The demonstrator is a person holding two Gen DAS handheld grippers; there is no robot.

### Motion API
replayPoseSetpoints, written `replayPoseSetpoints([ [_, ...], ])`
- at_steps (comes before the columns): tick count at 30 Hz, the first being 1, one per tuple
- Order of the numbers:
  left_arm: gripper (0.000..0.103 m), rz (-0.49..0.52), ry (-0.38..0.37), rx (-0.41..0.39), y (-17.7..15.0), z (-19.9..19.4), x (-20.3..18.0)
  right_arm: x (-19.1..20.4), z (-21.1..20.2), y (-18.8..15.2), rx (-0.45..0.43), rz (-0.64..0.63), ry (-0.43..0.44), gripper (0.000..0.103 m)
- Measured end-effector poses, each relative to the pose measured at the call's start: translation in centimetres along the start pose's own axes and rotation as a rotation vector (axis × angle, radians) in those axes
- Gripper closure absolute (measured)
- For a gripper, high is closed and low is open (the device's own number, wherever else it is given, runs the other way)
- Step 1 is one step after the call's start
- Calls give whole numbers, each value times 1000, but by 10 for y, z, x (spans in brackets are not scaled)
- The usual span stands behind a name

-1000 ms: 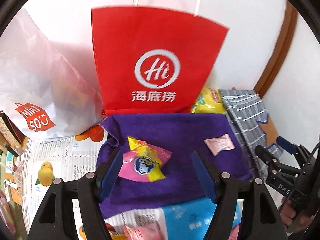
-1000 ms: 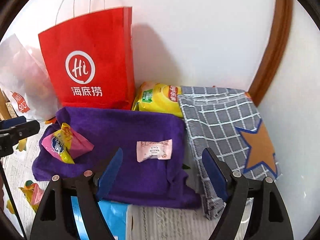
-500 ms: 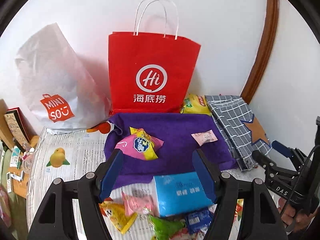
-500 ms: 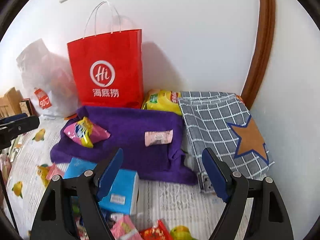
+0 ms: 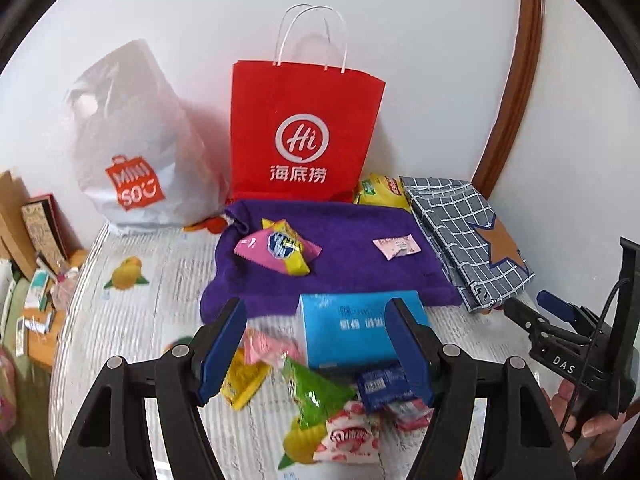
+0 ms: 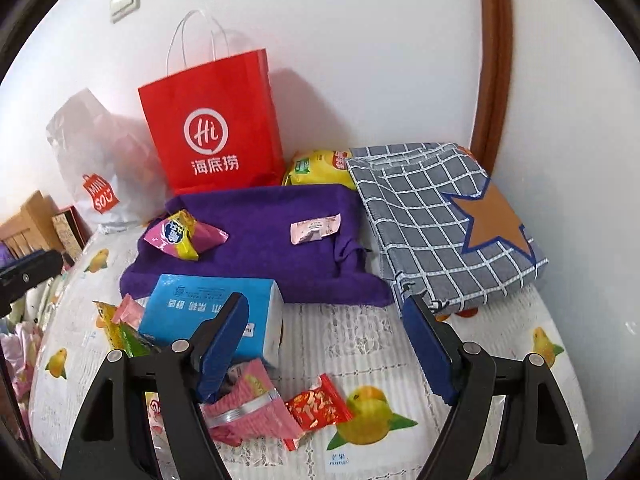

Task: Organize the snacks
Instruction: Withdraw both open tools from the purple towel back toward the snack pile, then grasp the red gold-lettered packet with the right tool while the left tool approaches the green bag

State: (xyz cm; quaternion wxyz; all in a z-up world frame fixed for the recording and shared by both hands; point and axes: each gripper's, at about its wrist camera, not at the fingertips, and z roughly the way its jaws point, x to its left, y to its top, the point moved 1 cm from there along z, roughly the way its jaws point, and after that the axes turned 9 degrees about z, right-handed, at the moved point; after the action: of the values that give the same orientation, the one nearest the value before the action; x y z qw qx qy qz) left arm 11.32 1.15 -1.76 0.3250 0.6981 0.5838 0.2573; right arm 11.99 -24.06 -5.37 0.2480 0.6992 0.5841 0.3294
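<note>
A table covered by a white cloth printed with mangoes (image 6: 372, 412) stands in a corner of white walls, with a brown wooden door frame (image 6: 494, 60) at the right and a light switch (image 6: 125, 1) high on the back wall; against that wall stand a red paper bag with white handles (image 5: 302, 132) and, to its left, a white plastic Miniso bag (image 5: 134, 152); in front of the red bag lies a purple towel (image 5: 340, 256), bearing a pink and yellow snack packet (image 5: 280, 249) and, well apart from it, a small pale pink sachet (image 5: 396, 247); a yellow crisp packet (image 6: 320, 168) sits behind the towel, beside a folded grey checked cloth with a brown star (image 6: 440, 220); a blue tissue box (image 5: 352, 330) lies at the towel's near edge, with loose wrapped snacks (image 5: 320, 396) scattered just before it; the left gripper (image 5: 316, 350) and the right gripper (image 6: 328, 348) both hover above the table with jaws apart, holding nothing
</note>
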Motion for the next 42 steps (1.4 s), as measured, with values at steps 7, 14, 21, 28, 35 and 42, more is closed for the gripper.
replayPoseSetpoints([
  [7,33,-22,4,20,-27,3,4,-9,-5,-23,-16,-35,5,23],
  [14,33,-39,10,95,-55,20,12,-16,27,-56,108,-34,43,37],
  [21,33,-61,10,117,-74,33,21,-23,61,-79,191,-39,28,45],
  [28,33,-58,20,123,-75,42,23,-19,75,-100,267,-93,86,41],
  [35,33,-57,-1,140,-74,51,22,-12,87,-112,288,-138,80,32],
  [42,33,-41,11,154,-77,54,23,-10,88,-113,232,-190,60,43],
])
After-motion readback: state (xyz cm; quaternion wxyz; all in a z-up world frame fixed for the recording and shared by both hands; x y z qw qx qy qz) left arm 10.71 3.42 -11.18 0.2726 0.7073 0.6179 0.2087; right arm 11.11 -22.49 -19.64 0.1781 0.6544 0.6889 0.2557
